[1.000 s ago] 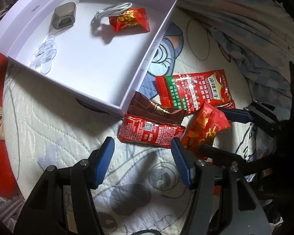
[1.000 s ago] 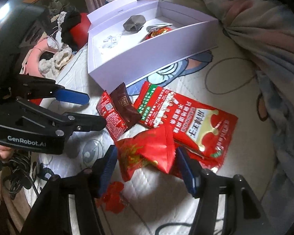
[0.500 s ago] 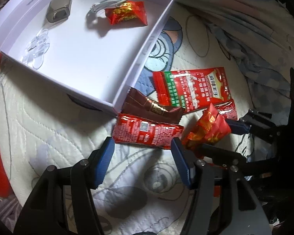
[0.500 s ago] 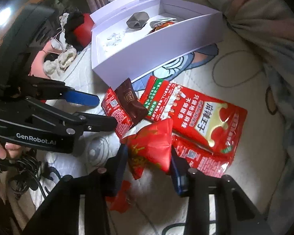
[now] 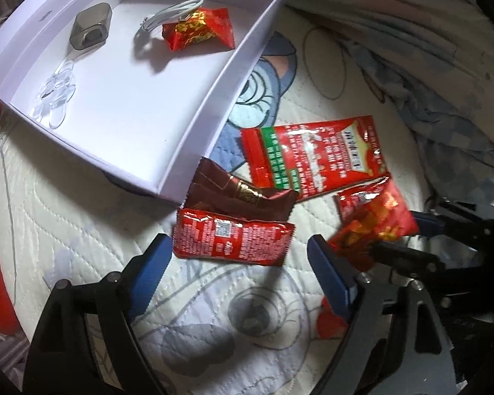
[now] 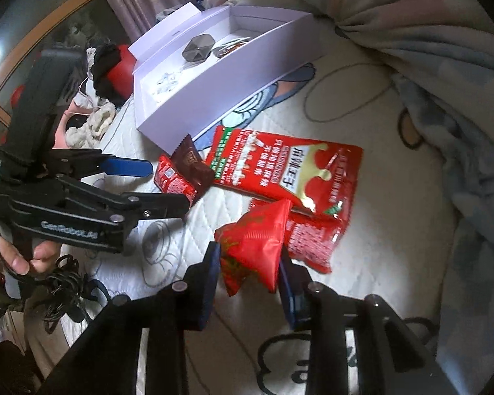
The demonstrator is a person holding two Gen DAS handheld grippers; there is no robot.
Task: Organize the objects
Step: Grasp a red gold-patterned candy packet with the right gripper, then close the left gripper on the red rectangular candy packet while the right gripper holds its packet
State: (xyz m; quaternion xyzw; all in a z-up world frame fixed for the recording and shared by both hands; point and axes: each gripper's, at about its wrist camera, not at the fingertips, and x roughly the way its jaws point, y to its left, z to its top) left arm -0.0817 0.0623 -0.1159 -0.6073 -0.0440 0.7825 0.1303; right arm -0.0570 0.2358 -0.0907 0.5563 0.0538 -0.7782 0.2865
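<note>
The bed (image 6: 395,230) carries everything, and the white box (image 5: 214,105) is the landmark. Inside it lie a grey case (image 5: 90,26), a white cable (image 5: 171,13), a clear plastic piece (image 5: 54,95) and one red candy (image 5: 199,28).

Just outside the box's near corner sit a big red bag (image 6: 286,168), a flat red packet (image 5: 232,237) and a brown wrapper (image 5: 240,194) touching the box wall.

Farther from the box, the right claw (image 6: 250,263) is clamped on a puffed red pouch (image 6: 257,243), pinching its lower sides. The pouch looks light, crinkly and slippery, so a grip across the air-filled middle seems safest; a corner could slide out.

The left claw (image 5: 237,263) stands apart, holding nothing, with the flat packet just ahead of it.
</note>
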